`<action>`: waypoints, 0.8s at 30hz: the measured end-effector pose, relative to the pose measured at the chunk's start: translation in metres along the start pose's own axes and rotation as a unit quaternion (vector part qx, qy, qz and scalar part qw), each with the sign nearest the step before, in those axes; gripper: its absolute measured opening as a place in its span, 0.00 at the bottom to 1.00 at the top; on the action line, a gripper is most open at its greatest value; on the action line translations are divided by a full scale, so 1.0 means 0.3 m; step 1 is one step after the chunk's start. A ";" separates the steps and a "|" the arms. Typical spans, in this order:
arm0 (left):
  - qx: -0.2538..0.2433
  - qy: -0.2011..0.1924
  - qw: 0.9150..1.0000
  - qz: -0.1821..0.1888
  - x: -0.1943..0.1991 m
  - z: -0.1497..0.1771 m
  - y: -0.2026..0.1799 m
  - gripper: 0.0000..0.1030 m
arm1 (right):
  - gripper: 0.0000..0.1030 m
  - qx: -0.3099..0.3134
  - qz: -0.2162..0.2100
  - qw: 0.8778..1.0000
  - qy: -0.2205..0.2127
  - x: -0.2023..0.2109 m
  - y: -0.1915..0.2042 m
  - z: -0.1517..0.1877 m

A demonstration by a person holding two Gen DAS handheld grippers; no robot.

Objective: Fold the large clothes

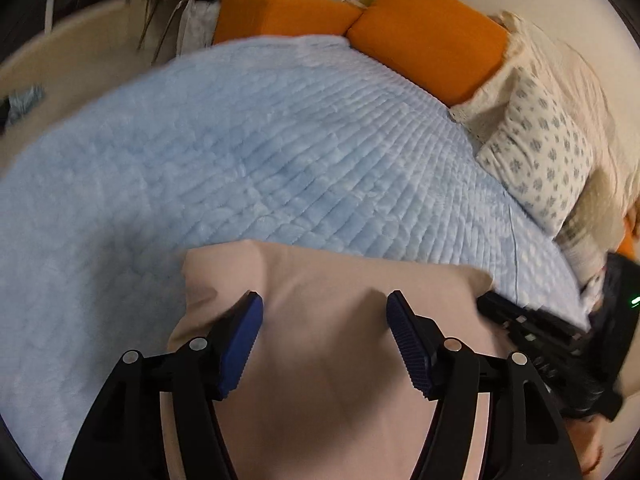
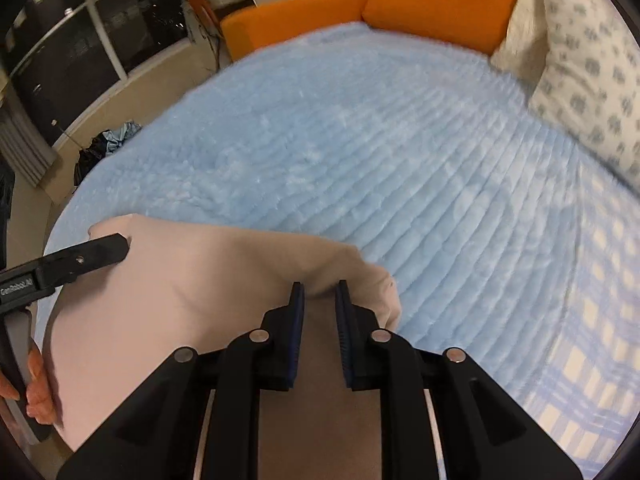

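Pale pink garment (image 1: 328,344), light-blue blanket (image 1: 256,152)

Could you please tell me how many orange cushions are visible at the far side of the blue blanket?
2: a left orange cushion and a right orange cushion, side by side; more may be hidden.

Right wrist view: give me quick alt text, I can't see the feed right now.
The right gripper has its jaws nearly closed, pinching the far edge of a beige cloth on a light blue blanket. The left gripper reaches in at the cloth's left corner. An orange sofa and a patterned pillow lie beyond.
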State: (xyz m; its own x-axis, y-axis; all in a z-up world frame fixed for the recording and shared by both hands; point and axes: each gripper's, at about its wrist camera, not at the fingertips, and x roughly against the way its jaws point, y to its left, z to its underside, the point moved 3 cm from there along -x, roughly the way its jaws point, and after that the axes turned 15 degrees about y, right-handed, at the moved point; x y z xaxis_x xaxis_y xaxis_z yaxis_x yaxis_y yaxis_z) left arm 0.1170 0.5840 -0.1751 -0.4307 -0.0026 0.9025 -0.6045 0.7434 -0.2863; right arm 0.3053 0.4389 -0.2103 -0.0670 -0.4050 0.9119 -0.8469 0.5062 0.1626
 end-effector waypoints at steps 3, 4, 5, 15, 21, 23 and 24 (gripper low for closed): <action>-0.039 -0.029 0.999 -0.024 0.112 0.097 -0.070 0.76 | 0.39 0.019 0.004 0.998 -0.053 0.138 0.040 0.083; -0.047 -0.039 0.998 -0.029 0.149 0.125 -0.090 0.79 | 0.41 0.028 0.009 0.997 -0.070 0.190 0.061 0.115; -0.061 -0.055 0.996 -0.039 0.199 0.168 -0.120 0.83 | 0.47 0.039 0.015 0.995 -0.094 0.262 0.089 0.159; -0.115 -0.228 0.954 -0.159 0.512 0.657 -0.307 0.97 | 0.95 0.084 0.028 0.962 -0.258 0.664 0.255 0.638; -0.050 -0.270 0.953 -0.126 0.496 0.867 -0.240 0.97 | 0.95 0.081 0.048 0.959 -0.266 0.557 0.250 0.847; -0.019 -0.265 0.955 -0.129 0.451 0.916 -0.197 0.97 | 0.95 0.076 0.046 0.961 -0.262 0.518 0.240 0.888; -0.007 -0.254 0.958 -0.131 0.421 0.939 -0.177 0.97 | 0.95 0.072 0.046 0.962 -0.258 0.498 0.237 0.909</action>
State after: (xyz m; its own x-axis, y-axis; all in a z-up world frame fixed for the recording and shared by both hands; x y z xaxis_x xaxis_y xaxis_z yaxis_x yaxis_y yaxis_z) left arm -0.0941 0.3556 -0.1366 -0.5385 -0.5136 0.6680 -0.7287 0.6819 -0.0631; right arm 0.0913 0.2068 -0.1654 -0.3656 -0.7065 0.6059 -0.8872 0.4614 0.0027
